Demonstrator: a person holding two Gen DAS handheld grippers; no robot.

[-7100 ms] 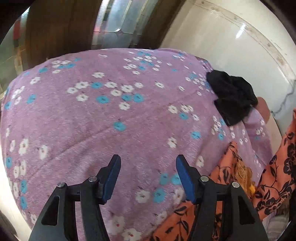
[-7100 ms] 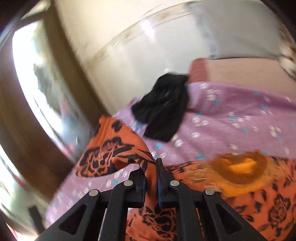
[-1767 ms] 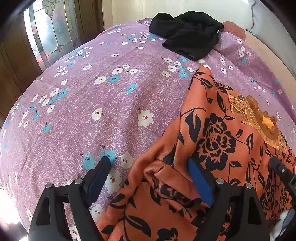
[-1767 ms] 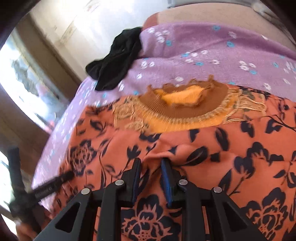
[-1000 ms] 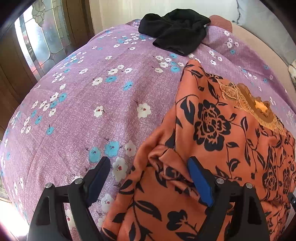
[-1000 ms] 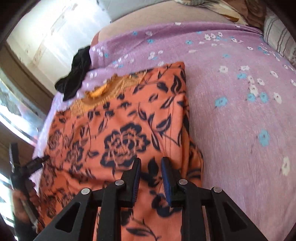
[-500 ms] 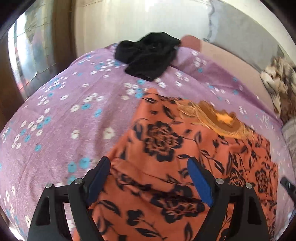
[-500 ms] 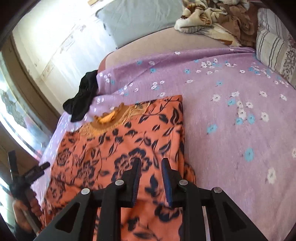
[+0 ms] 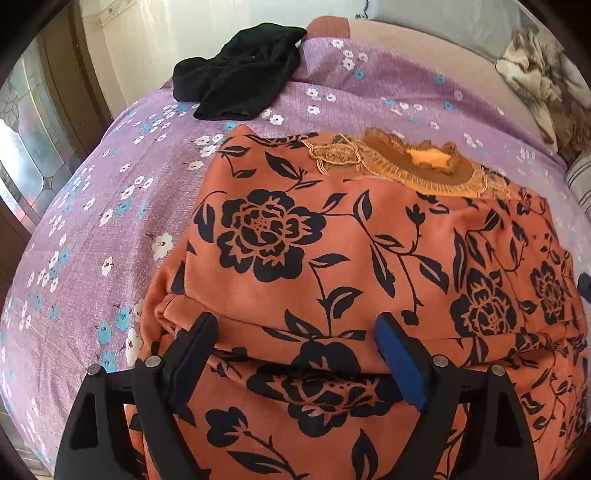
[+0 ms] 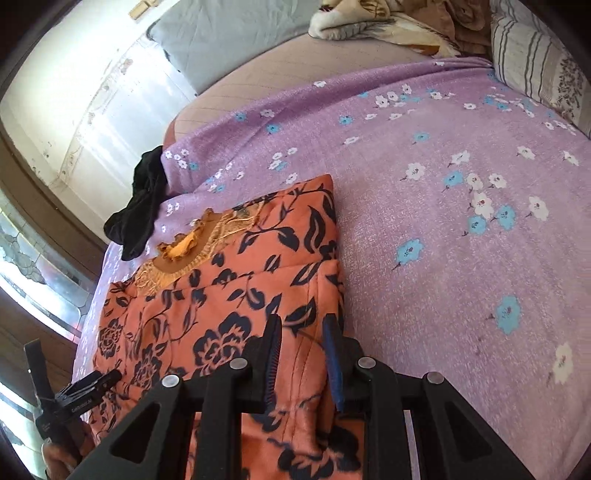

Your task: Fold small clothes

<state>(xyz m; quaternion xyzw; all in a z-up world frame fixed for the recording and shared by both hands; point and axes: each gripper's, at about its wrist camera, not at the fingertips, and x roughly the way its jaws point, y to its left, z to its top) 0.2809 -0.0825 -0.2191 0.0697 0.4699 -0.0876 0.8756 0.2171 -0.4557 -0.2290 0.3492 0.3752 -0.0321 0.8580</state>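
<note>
Bright daylight from the window [image 10: 22, 254], wall glare, curved fisheye edges.

Garment [image 9: 369, 258] flat on bedsheet [image 9: 92, 221] ahead of left gripper [image 9: 295, 354]; dark cloth [image 9: 236, 81] beyond, far left; pillow [image 10: 535, 62] far right.

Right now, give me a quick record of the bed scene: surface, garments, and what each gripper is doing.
surface: purple floral bedsheet
main garment: orange floral top, spread flat, brown neckline at its far end
other garment: black garment, crumpled near the bed's far left corner, apart from the orange top
left gripper: jaws wide open over the near hem
right gripper: jaws narrow, near the top's right edge; grip unclear
bedding: striped pillow and a bundled blanket at the far end
</note>
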